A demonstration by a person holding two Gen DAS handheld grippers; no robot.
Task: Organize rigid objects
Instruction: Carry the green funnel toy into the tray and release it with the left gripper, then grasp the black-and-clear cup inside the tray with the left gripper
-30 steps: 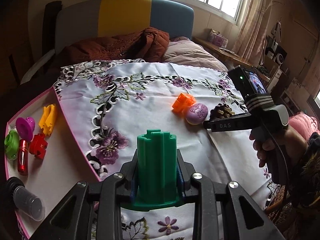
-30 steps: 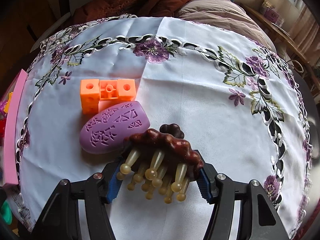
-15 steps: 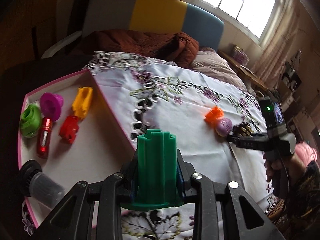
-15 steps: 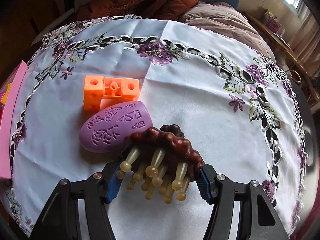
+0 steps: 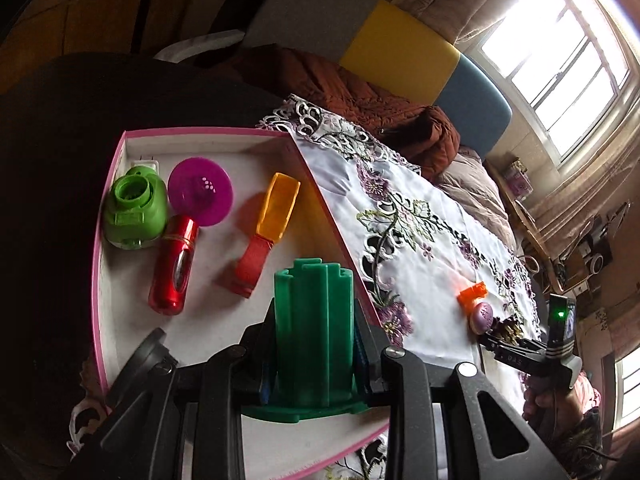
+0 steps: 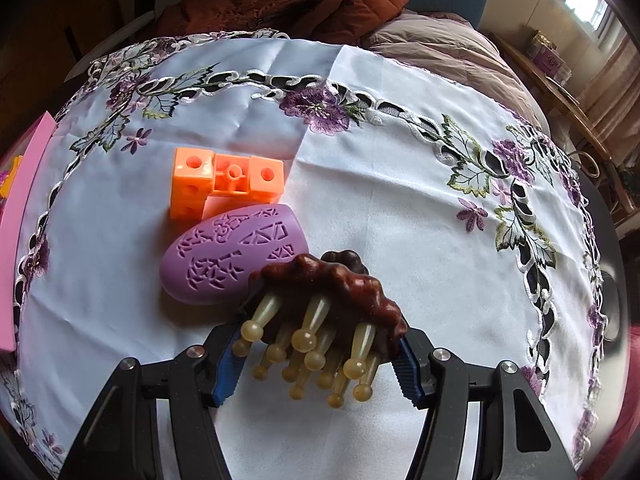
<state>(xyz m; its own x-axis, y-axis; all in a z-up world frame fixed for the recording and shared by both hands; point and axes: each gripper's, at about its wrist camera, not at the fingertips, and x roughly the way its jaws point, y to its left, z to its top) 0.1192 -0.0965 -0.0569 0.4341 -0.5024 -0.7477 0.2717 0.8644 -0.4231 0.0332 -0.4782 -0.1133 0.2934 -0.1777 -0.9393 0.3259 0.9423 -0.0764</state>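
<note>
My left tongs (image 5: 314,364) clamping a green ribbed block (image 5: 314,320) over the pink-rimmed tray (image 5: 105,208), tray holding green cap (image 5: 134,208), magenta funnel (image 5: 200,190), red bottle (image 5: 174,266), my right tongs (image 6: 316,364) gripping a brown massage comb (image 6: 332,288)

Far ahead of my fingers a brown quilted coat (image 6: 288,4) lies bunched against a grey, yellow and blue headboard (image 5: 400,56); a bright window (image 5: 560,60) glows up to my right, above a beige duvet (image 6: 448,48).

Your left gripper (image 5: 314,344) clamps a green block (image 5: 314,320) upright above the pink tray (image 5: 105,248), which holds a green cap (image 5: 136,210), a magenta funnel (image 5: 200,191) and a red bottle (image 5: 174,264).
</note>
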